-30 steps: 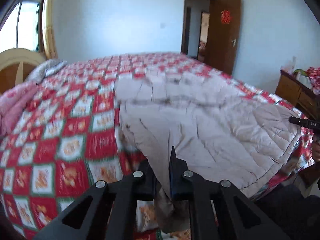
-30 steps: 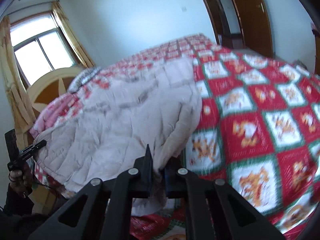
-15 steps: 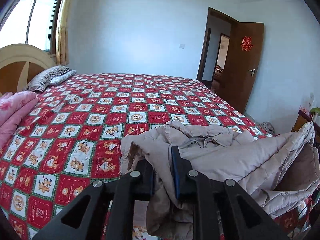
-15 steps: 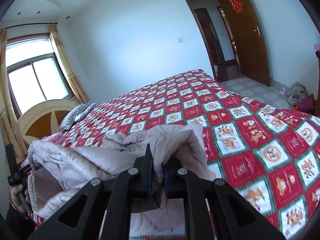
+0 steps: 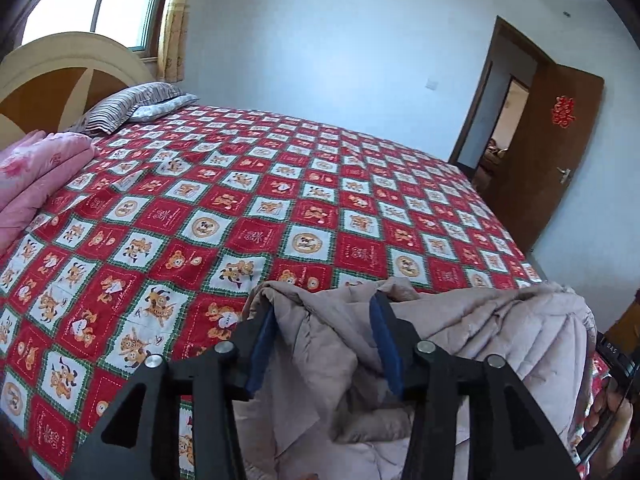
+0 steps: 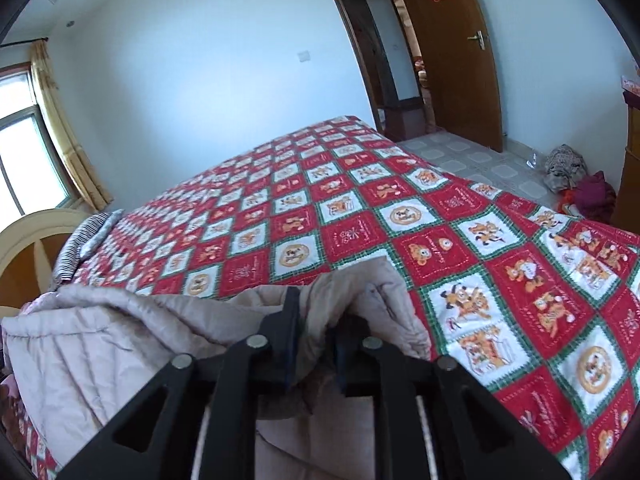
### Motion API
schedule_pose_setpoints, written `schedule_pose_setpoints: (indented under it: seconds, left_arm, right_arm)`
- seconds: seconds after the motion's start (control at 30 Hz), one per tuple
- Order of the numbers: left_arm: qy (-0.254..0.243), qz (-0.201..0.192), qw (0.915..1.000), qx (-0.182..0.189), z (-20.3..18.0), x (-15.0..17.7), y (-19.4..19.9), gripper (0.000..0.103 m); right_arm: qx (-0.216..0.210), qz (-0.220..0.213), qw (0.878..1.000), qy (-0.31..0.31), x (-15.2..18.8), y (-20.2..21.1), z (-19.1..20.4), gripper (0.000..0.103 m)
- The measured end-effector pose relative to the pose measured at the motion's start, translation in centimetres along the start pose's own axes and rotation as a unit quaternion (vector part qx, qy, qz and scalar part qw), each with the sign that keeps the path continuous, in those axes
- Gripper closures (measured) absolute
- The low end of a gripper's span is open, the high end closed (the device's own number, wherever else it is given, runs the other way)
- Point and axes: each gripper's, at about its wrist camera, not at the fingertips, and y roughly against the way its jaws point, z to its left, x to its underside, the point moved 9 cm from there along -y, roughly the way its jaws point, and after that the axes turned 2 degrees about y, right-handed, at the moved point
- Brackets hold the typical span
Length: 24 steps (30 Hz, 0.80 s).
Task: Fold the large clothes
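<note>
Folding looks partly done — the beige quilted padded coat [image 5: 460,340] lies doubled at the near edge of the red patchwork-quilted bed [image 5: 280,216]. Both tongs are opening: left tongs [image 5: 324,344] wide, right tongs [image 6: 316,344] narrow, fabric between — further folds likely remain.

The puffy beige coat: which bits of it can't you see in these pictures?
- Left wrist view: the coat runs off the bottom edge, and the left tongs, jaws opening around a fold, cover its near part.
- Right wrist view: the right tongs, also opening, hide the coat hem; whether their pads still press it is unclear.
- Sleeves, collar and zip: buried in folds in both views.
</note>
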Motion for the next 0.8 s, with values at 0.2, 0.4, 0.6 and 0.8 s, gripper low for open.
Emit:
schedule_pose_setpoints:
  seconds: [0.2, 0.4, 0.6, 0.8]
  left_arm:
    - [-0.029, -0.066, 0.9938, -0.084, 1.1, -2.3, -0.1, 0.025]
    - [-0.095, -0.095, 0.9878, -0.079, -2.6, 2.6, 1.8, 0.018]
    - [-0.182, -0.100, 0.9716, -0.114, -6.7, 9.1, -1.4, 0.010]
    - [-0.159, -0.054, 0.9740, -0.151, -6.3, 7.8, -6.5, 0.010]
  right_arm:
    - [0.007, -0.034, 0.998, 0.052, 0.0, -1.0, 1.6, 0.027]
    - [-0.028, -0.056, 0.995, 0.081, 2.3, 2.4, 5.3, 0.025]
    - [-0.058, -0.069, 0.980, 0.178, 9.0, 3.3, 10.7, 0.014]
    - [-0.023, -0.037, 0.986, 0.163, 8.4, -1.6, 9.8, 0.015]
